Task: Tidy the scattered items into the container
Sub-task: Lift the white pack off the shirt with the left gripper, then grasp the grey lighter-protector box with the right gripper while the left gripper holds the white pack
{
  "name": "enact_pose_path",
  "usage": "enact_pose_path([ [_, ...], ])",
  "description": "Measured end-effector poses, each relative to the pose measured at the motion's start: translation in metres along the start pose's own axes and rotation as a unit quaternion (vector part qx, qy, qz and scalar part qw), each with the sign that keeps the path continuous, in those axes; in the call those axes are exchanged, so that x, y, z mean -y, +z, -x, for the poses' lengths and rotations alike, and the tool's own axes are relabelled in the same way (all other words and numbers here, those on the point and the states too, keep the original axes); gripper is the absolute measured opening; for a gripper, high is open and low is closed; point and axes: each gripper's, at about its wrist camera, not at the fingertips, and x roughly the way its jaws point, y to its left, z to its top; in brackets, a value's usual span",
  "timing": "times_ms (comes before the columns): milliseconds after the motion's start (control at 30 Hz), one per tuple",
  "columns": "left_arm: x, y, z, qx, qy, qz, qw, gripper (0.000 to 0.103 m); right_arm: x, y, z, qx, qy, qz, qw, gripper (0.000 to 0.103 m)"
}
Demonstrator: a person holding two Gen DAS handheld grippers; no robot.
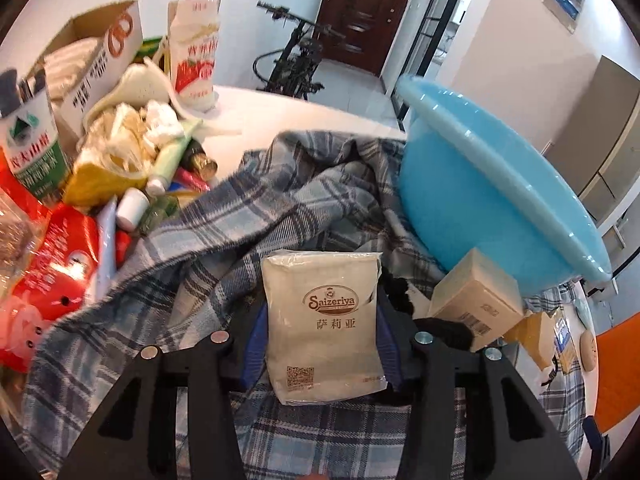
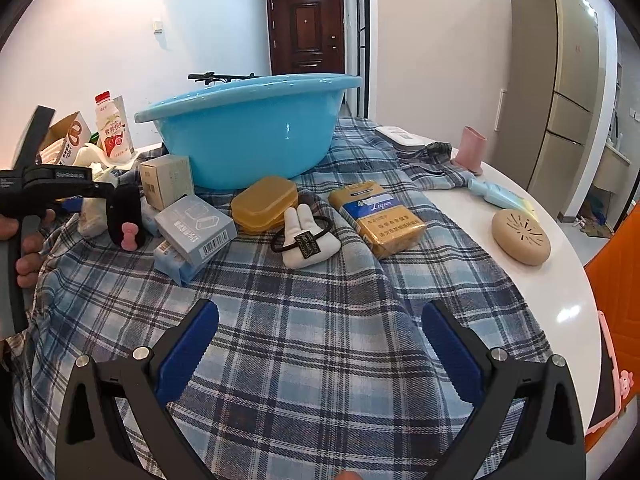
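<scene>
Both views are bright with even daylight and soft shadows. The fisheye lens bends straight lines strongly near the edges, and the corners are black. Small glare spots sit on the basin (image 2: 248, 136). In the left view, the red bag (image 1: 52, 280) at lower left is blurred.

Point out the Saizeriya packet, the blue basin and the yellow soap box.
Saizeriya packet (image 1: 324, 320): left wrist view, printed front face.
Blue basin (image 2: 248, 148): right wrist view, outer wall.
Yellow soap box (image 2: 265, 202): right wrist view, lid top.
</scene>
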Motion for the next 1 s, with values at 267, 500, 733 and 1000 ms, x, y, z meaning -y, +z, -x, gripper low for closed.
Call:
enact_pose_path([
  [267, 0.007, -0.009, 0.037, 0.049, -0.008, -0.035, 0.9982, 0.046, -0.002, 0.013, 0.007, 0.011, 0.027, -0.001, 1.0, 0.103],
  [500, 0.017, -0.03, 0.048, 0.072, 0.0, -0.085, 0.9938, 0.046, -0.025, 0.034, -0.012, -0.021, 0.087, 0.013, 0.996, 0.103],
  [733, 0.009, -0.034, 0.058, 0.09, -0.011, -0.085, 0.9922, 0.046, -0.064, 0.053, -0.053, -0.084, 0.097, 0.013, 0.992, 0.103],
  [1000, -0.005, -0.033, 0.068, 0.096, -0.026, -0.066, 0.9929, 0.047, -0.083, 0.062, -0.095, -0.126, 0.083, -0.002, 0.989, 0.103],
])
